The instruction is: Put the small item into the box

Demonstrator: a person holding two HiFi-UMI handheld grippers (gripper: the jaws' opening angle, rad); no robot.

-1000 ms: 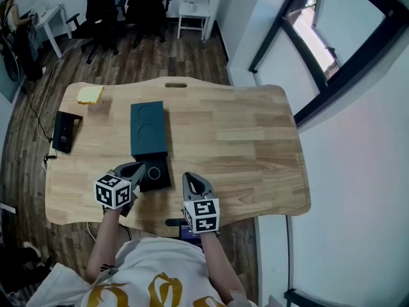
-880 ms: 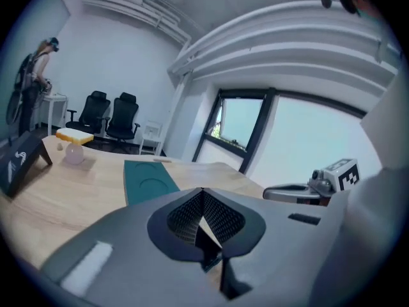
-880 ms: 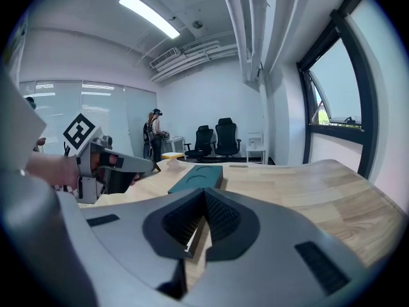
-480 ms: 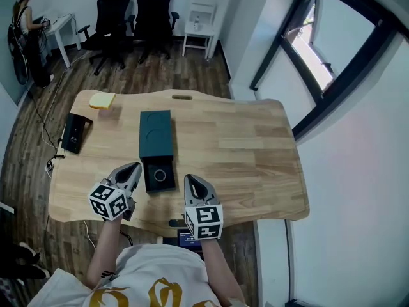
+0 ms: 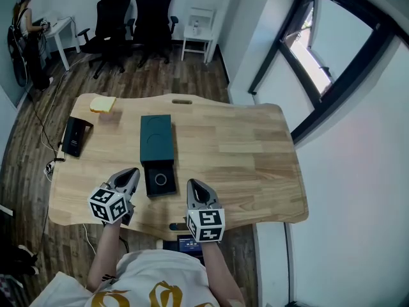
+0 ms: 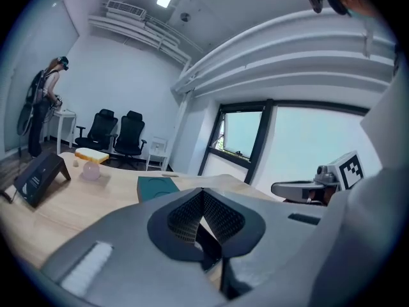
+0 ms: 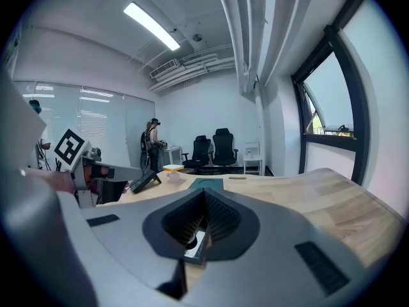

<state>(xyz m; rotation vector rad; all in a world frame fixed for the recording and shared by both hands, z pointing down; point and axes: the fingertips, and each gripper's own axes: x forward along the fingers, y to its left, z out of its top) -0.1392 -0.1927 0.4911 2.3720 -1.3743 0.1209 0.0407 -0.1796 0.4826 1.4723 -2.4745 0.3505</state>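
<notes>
the left tool [image 5: 130, 173] is closed, jaws pressed together with nothing between them. the right tool [image 5: 194, 184] is likewise closed and empty. both hover over the near edge of the surface [image 5: 255, 152].

the box [image 5: 149, 184], a dark open tray, sits between the two tools and slightly ahead of their tips. a small ring [image 5: 161, 180] lies inside the tray, near its centre, so the small item appears to be in the box already. the teal lid [image 5: 156, 138] lies flat just beyond the tray, touching or nearly touching its far end.

key relation: tray and lid form one line running straight away from the person, with the long axis pointing from the near edge to the far edge. from the left tool the tray lies forward and to the right; from the right tool, forward and to the left. both tips are just beside the tray, and the left looks marginally nearer.

the likely remaining move is to close the box. the lid is reached by moving forward along that axis.
</notes>
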